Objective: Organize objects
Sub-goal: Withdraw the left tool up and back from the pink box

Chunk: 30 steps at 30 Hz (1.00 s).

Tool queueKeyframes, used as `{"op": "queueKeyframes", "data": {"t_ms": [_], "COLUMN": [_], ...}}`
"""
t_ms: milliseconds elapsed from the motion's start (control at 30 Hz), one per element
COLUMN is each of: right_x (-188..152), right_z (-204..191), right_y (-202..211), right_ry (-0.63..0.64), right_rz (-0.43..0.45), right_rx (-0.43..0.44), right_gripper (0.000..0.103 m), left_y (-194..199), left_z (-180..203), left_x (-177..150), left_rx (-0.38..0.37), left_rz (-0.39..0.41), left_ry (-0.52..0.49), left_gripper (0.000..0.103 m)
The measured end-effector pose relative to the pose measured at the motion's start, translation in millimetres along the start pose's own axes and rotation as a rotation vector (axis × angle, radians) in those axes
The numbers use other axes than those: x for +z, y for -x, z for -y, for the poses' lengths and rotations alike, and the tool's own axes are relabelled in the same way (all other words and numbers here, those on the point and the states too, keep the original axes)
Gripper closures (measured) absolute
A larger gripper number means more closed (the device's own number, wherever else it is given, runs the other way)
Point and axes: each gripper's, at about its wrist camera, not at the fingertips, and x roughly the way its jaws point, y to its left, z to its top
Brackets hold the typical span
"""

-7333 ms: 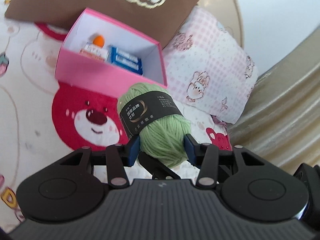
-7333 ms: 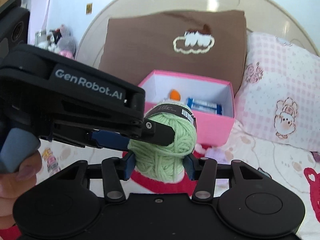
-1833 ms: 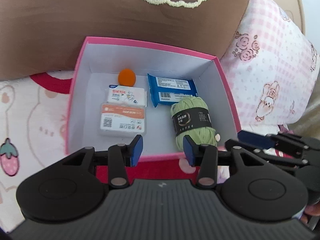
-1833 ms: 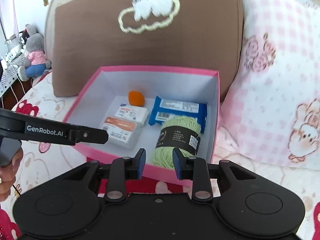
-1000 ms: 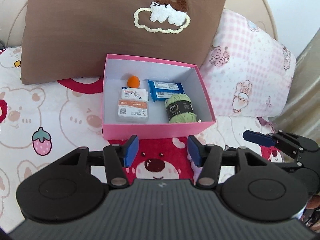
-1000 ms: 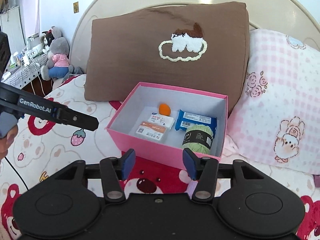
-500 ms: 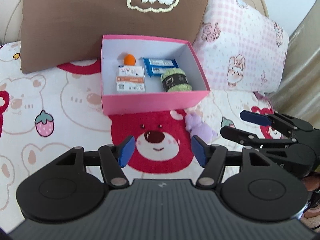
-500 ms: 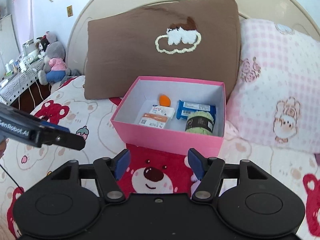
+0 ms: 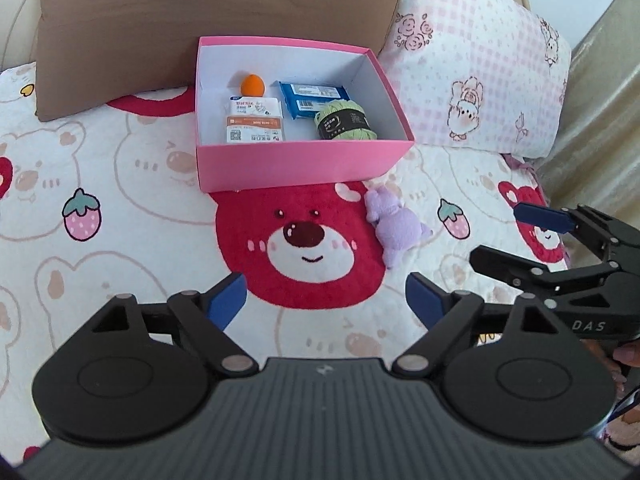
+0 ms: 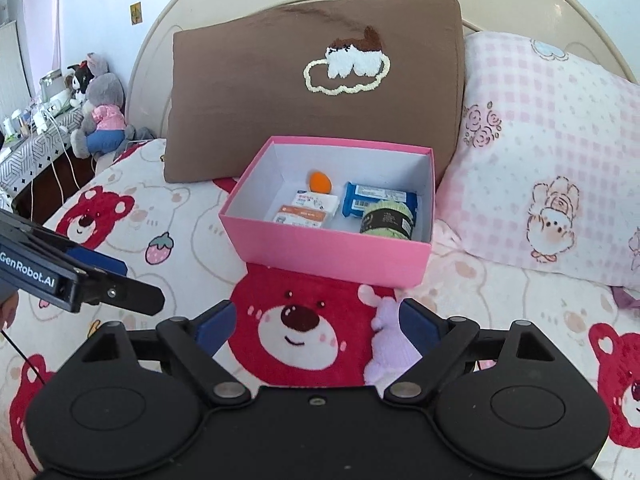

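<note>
Green yarn [image 9: 346, 121] in pink box [image 9: 304, 162] — purple plush [image 9: 396, 222] outside.

Pinks, reds and brown across the bed

The box [image 9: 304, 168] is pink outside, white inside; within it an orange ball [image 9: 253, 85], a blue packet [image 9: 310, 98], a white-and-orange carton [image 9: 253, 122] and a green yarn ball [image 9: 346, 122] with a black band; the far cushion [image 9: 160, 16] is brown with a cream-outlined white cloud; the right pillow [image 9: 480, 64] is pink-and-white check with bunnies; the blanket [image 9: 120, 184] is white with red bears and pink strawberries; the near plush toy [image 9: 396, 224] is lilac.
</note>
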Motion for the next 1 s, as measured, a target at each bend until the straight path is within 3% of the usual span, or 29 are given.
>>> {"op": "queueKeyframes", "data": {"t_ms": [200, 700, 1000], "right_x": [-8.7, -31.4, -47.6], "right_z": [-2.0, 6.9, 16.5], "right_y": [2.4, -8.6, -26.7], "right_ry": [-0.007, -0.075, -0.110], "right_rz": [-0.014, -0.081, -0.106], "right_rx": [0.005, 0.032, 0.049], "right_gripper": [0.012, 0.012, 0.012], "left_y": [-3.6, -35.4, -66.8], "left_z": [-2.2, -12.2, -3.3], "left_x": [-7.2, -22.4, -24.7], "left_rx": [0.020, 0.029, 0.006], "left_rz": [0.001, -0.038, -0.060], "left_ry": [0.004, 0.027, -0.038], "left_gripper": [0.007, 0.006, 0.006]}}
